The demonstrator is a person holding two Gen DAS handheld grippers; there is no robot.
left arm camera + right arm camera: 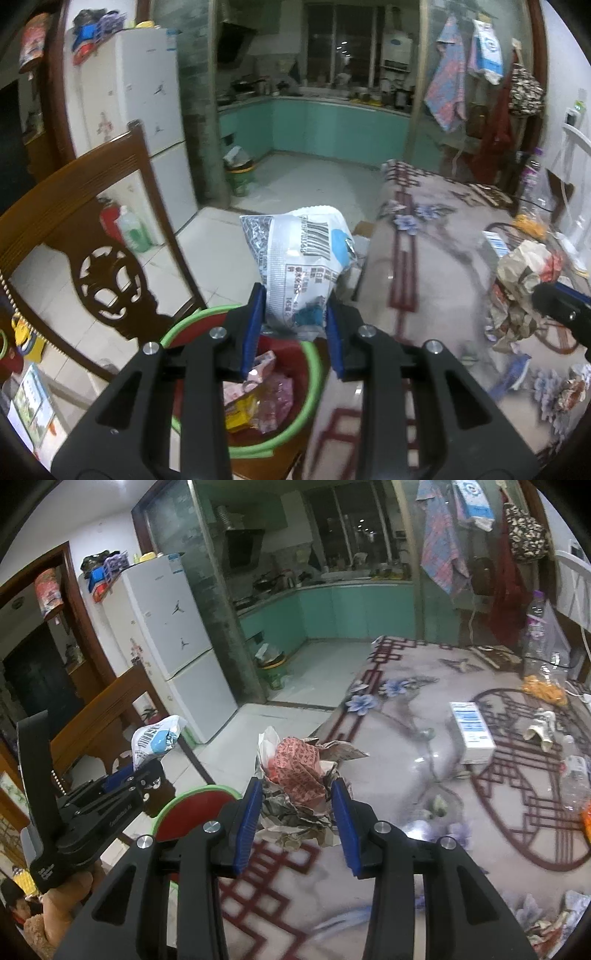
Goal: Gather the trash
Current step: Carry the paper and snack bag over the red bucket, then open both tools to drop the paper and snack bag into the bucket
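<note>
**A:** Checking edges first. The red bin (295, 402) with its green rim is seen against the near edge of the patterned table (436, 236); a wooden chair (85, 236) stands close on its left. Open tiled floor (295, 177) is noted beyond, running toward the kitchen.

**B:** Confirmed. From the right wrist, only part of the bin (192, 812) is visible, and its contents cannot be seen. Bare tabletop (406, 775) is recorded ahead and to the right, up to a white and blue box (472, 731).

**A:** View differences: the left wrist camera looks down into the bin, where pink and yellow wrappers (255, 398) are logged. The right gripper (561, 306) appears only as a black corner at the frame edge.

**B:** The right wrist view shows the whole left gripper (144, 771) from the side, with the hand below it.

**A:** Left gripper (295, 317): fingers partly closed and clamped on the lower end of a silver and white snack bag (306, 258). The bag is held upright above the bin's opening.

**B:** Right gripper (297, 805): fingers partly closed around a crumpled paper wad (299, 775), red-printed on top. The pads flank its sides; whether the wad is lifted off the tabletop cannot be told.
</note>
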